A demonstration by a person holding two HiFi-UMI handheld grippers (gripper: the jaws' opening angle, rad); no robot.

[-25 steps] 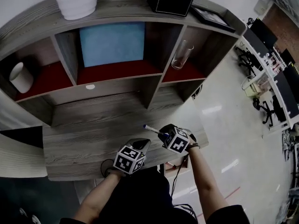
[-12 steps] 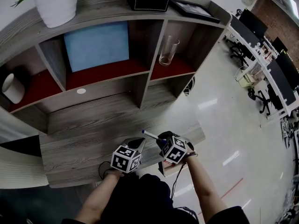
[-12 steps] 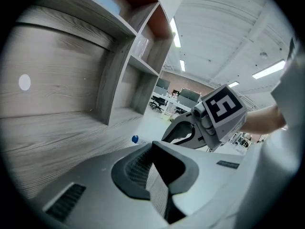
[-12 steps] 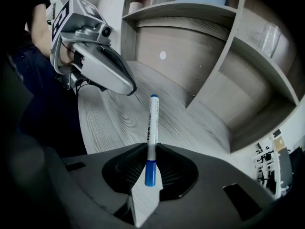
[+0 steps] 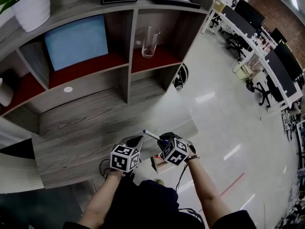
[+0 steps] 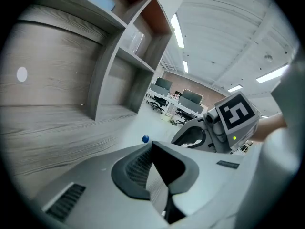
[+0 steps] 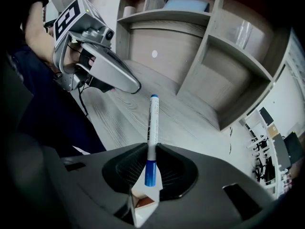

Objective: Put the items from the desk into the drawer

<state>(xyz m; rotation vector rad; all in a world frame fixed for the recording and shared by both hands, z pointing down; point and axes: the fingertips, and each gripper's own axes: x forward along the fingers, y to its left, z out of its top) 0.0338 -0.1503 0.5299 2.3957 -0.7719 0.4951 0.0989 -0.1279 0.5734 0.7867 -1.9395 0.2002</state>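
Observation:
A white marker pen [image 7: 153, 123] with a blue cap sticks out of my right gripper [image 7: 151, 171], which is shut on its capped end. In the head view the pen [image 5: 151, 135] points up-left over the front edge of the grey wooden desk [image 5: 95, 123]. My left gripper [image 5: 137, 141] hovers just left of it, over the same edge. In the left gripper view its jaws [image 6: 153, 175] stand slightly apart with bare wood showing between them and nothing held. Something pale and reddish [image 7: 143, 202] shows below the right jaws; I cannot tell what it is.
Behind the desk stands a shelf unit with a tall glass [image 5: 149, 42], a blue panel [image 5: 76, 42] and a white plant pot [image 5: 31, 8]. A black cable [image 5: 102, 168] hangs at the desk's front. Shiny office floor [image 5: 224, 104] lies to the right.
Both grippers have slid along the desk's front edge toward its right end, the pen still in the right one. The right gripper has rolled a little. The head view has swung.

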